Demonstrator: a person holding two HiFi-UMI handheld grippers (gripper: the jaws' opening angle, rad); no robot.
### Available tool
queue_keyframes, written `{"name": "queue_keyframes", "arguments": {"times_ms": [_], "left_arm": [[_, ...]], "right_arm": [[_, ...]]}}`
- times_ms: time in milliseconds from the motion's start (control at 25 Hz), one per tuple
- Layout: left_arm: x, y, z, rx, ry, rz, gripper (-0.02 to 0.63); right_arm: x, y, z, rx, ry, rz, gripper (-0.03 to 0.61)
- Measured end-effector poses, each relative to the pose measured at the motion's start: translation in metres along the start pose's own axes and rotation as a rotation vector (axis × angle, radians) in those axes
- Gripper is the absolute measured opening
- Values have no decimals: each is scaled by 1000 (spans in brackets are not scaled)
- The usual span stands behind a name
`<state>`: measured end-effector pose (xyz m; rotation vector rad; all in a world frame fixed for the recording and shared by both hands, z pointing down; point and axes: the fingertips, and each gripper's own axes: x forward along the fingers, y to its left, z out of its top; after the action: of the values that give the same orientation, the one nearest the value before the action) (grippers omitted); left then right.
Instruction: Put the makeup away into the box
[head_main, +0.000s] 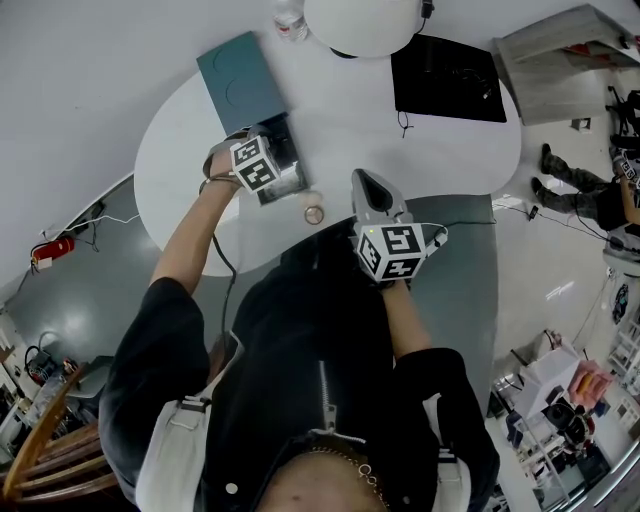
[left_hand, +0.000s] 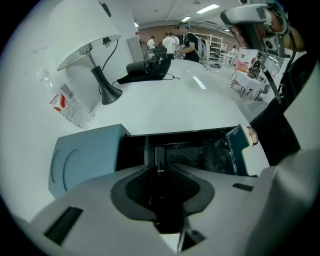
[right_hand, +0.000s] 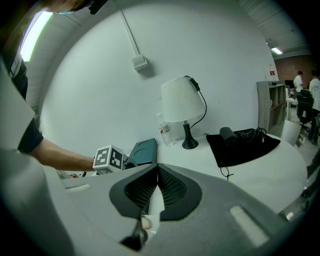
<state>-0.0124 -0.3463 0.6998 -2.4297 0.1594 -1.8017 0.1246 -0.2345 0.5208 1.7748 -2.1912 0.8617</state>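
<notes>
The left gripper points steeply down over the open teal rectangular box, which lies towards the far left edge of the white oval table, its lid folded back and its black inside bare. Its jaws stand a little apart and appear clamped on a slim dark stick of makeup. Dark against dark, the stick is hard to read, and what kind of makeup it is I cannot tell.

The step in hand looks like setting this stick into the box. To do it well, lower it until the stick's tip is close above the black floor, well inside the walls, and tilt it so it lies along the box's length. Only then part the jaws, and lift straight up so they do not catch the rim.

The right gripper hangs above the near edge with its jaws together and nothing between them. A small round pale pot sits on the table near that edge, just beside the box's near end, probably next to go in.
</notes>
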Motion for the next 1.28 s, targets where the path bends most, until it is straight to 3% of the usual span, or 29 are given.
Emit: {"name": "queue_keyframes", "arguments": {"times_ms": [360,640,840,1040,1280], "left_arm": [[1,-3,-2,-7,15,-12,89],[-18,-1,-6,-42,-12,25,90],[-46,-4,1,-70,-67,67,89],[-79,-17,14,-106,-165,101,28],[-110,-36,20,-120,-249,118,12]], "right_arm": [[-3,2,-3,0,2,1,5],[-9,8,-4,-6,-7,13,6],[-12,18,-4,-14,-21,30,6],[-20,31,-6,-26,-40,43,5],[-29,39,-5,-31,-65,38,6]]}}
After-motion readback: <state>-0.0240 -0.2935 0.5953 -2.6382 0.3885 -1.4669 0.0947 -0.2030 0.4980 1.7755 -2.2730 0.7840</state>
